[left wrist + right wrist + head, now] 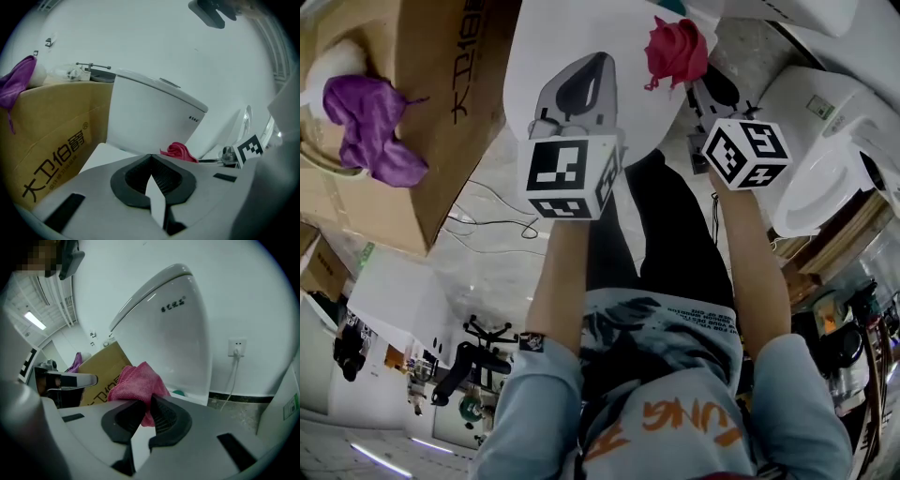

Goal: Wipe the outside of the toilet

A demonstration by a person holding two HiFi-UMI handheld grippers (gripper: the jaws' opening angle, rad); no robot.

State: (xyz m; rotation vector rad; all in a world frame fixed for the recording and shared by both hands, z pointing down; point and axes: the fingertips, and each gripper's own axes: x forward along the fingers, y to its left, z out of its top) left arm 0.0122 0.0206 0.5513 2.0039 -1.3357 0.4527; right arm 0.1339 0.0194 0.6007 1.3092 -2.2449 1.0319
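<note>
- Right tool (145,405) is clenched on a pink cloth (136,380), held near the toilet (173,333).
- Left tool (151,158) is closed on nothing.
- Contact is not shown; the outside is judged mostly unwiped.

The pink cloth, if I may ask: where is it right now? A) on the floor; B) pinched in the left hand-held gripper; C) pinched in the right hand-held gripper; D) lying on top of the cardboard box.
C: in the right gripper view the pink cloth sits clamped between the jaws of the right hand-held gripper, while the left hand-held gripper is shut on nothing.
</note>
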